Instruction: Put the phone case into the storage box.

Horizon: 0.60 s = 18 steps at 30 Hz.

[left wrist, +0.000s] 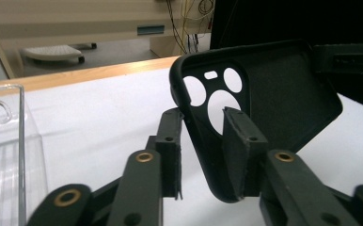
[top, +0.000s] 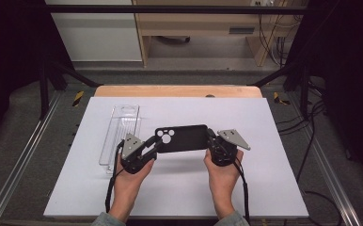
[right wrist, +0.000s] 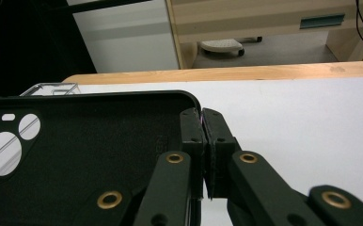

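A black phone case [top: 182,139] with round camera cut-outs hangs level above the white mat, held by its two short ends. My left gripper [top: 155,141] straddles the camera end. In the left gripper view one jaw lies outside the rim and the other inside the case [left wrist: 283,99], and the left gripper [left wrist: 202,115] is shut on it. My right gripper [top: 210,139] pinches the opposite end. In the right gripper view its jaws [right wrist: 202,113] are pressed tight on the case's thin edge [right wrist: 85,155].
A clear plastic box [top: 121,132] lies lengthwise on the mat, just left of my left gripper, and its edge [left wrist: 1,141] is close by in the left gripper view. The white mat [top: 264,179] covers a wooden table [top: 179,91]. Dark frame posts stand at both sides.
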Tool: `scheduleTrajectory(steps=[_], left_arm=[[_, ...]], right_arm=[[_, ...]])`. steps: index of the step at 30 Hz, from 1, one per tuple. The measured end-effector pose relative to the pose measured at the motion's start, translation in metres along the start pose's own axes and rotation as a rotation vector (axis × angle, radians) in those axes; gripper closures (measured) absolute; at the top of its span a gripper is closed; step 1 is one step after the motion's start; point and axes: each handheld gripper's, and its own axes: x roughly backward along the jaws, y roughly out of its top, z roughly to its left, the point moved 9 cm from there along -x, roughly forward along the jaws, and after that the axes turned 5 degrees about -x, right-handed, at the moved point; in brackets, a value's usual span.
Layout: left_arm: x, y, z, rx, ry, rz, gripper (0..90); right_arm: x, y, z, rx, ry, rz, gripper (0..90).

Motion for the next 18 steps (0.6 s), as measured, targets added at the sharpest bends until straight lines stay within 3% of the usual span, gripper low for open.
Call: scheduleTrajectory(steps=[8,18], left_arm=[[0.006,0.002,0.005,0.086,-0.035,-0.016,83.9],[0.013,0.007,0.006,0.062,-0.005,-0.042,85.2]], right_arm=[[-0.001,-0.002,0.001,0.013,0.008,-0.001,88.4],[0.000,-0.004,0.005,0.017,0.022,-0.011,88.3]])
